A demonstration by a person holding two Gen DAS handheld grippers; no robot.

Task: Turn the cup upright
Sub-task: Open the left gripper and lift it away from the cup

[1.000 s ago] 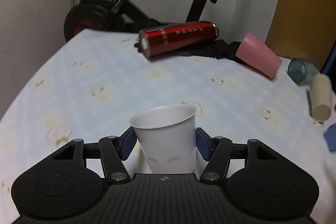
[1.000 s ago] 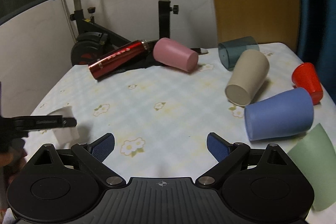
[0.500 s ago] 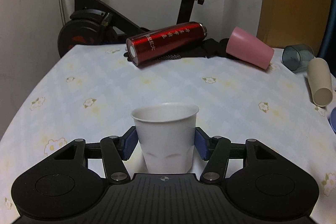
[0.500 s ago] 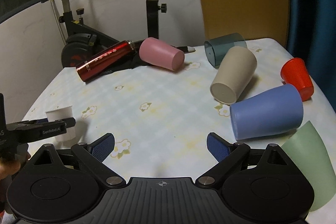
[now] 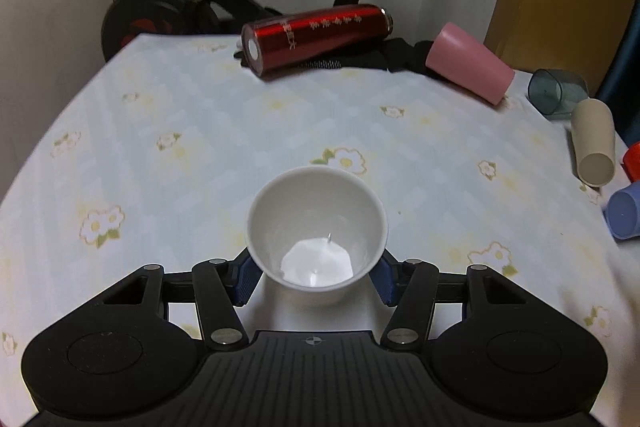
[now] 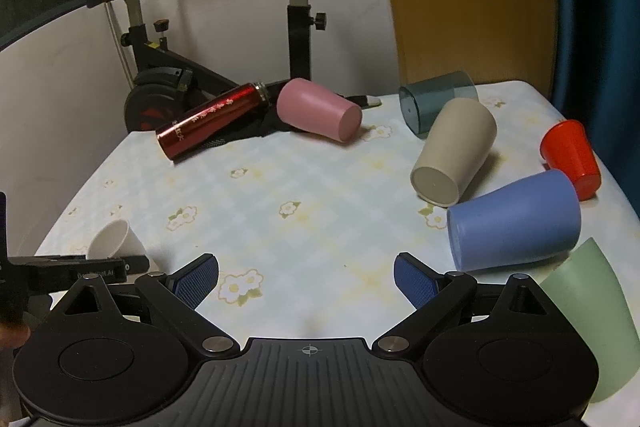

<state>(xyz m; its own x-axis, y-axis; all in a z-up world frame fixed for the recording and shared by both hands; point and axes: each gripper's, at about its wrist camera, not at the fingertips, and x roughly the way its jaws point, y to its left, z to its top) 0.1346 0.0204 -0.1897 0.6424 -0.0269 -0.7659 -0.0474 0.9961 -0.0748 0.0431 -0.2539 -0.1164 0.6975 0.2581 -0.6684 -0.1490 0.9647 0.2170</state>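
My left gripper (image 5: 316, 277) is shut on a white paper cup (image 5: 316, 239), its blue pads pressing the cup's lower sides. The cup's mouth faces up and tips toward the camera, so I see its inside bottom. In the right wrist view the same white cup (image 6: 116, 241) shows at the far left, held low over the floral tablecloth (image 6: 300, 187), with part of the left gripper's body below it. My right gripper (image 6: 306, 281) is open and empty above the cloth near the front edge.
Lying on their sides: a red flask (image 6: 212, 121), a pink cup (image 6: 320, 109), a grey-blue clear cup (image 6: 436, 101), a beige cup (image 6: 456, 151), a red cup (image 6: 572, 153), a blue cup (image 6: 516, 221), a green cup (image 6: 584, 323). An exercise bike (image 6: 168, 75) stands behind the table.
My left gripper tilted down with the white cup, so the cup's inside now shows. The right gripper stayed open and shifted only slightly.
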